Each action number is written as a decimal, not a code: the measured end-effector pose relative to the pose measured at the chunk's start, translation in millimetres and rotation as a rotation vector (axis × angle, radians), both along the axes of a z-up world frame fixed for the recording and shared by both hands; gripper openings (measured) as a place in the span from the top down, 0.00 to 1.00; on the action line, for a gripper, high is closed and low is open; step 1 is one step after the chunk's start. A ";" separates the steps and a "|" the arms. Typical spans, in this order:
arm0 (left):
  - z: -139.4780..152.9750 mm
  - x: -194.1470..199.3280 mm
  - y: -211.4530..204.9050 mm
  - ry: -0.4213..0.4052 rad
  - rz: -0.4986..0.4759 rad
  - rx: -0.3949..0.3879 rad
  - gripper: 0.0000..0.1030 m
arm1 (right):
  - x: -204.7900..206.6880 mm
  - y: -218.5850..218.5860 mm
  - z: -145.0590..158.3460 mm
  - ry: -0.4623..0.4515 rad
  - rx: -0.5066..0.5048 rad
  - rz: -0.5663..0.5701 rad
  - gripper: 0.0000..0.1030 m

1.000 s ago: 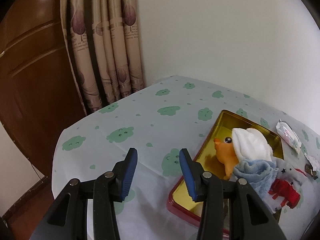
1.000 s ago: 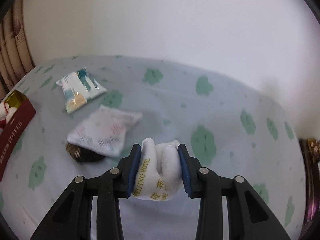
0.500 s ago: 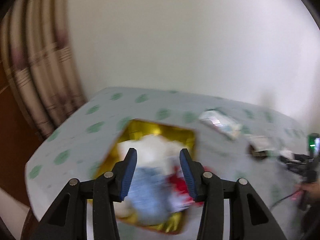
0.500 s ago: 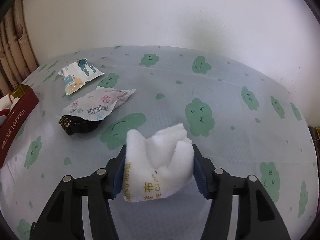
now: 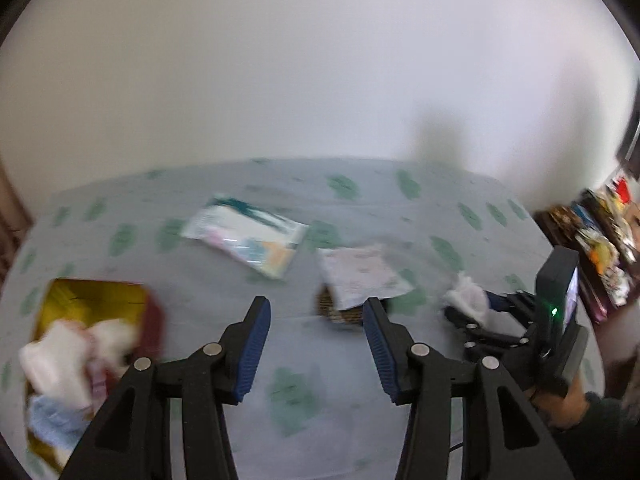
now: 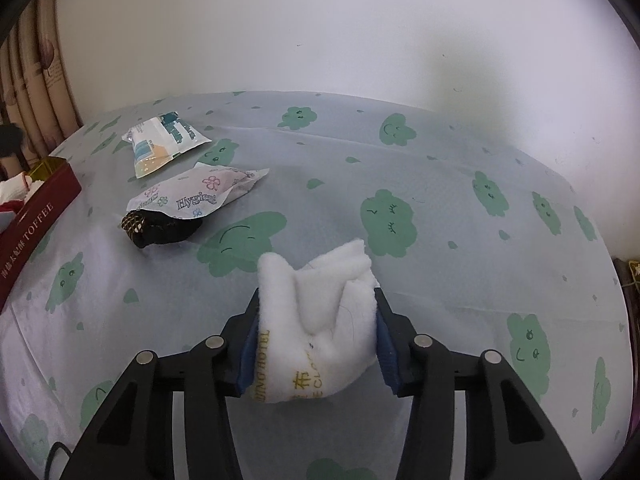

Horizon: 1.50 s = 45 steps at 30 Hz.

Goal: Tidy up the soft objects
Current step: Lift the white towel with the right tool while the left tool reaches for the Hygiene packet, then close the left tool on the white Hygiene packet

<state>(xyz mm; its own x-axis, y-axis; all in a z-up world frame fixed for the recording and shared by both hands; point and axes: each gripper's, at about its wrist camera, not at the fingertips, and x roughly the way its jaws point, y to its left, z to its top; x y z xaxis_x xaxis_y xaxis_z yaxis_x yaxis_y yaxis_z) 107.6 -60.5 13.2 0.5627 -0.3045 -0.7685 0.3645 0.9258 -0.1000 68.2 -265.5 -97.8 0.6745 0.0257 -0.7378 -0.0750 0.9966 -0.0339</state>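
White cloth [image 6: 320,320] between right jaws, seemingly level.

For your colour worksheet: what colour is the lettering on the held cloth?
Yellow-gold on the white cloth, clearest in the right wrist view.

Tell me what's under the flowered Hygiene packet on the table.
A black mesh-patterned object pokes out from under the Hygiene packet, at its near end. The packet covers the object's far part, so what it is stays unclear.

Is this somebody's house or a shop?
Probably a room in a home: a table under a cloud-print tablecloth, patterned curtains by the wall, and a toffee tin holding soft toys and cloths.
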 end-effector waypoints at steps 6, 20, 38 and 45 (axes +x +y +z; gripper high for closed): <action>-24.8 50.1 -44.3 0.189 -0.021 -0.106 0.45 | 1.8 -1.2 -1.5 0.006 0.012 0.001 0.54; -78.4 103.4 -93.2 0.320 -0.008 0.055 0.41 | 2.6 -5.3 0.6 0.015 0.045 0.005 0.52; -92.0 125.5 -95.2 0.322 0.060 0.041 0.88 | 3.3 -5.9 3.6 0.018 0.057 0.006 0.51; -82.2 120.1 -93.8 0.280 0.034 0.032 0.89 | 3.4 -6.3 3.8 0.018 0.056 0.006 0.51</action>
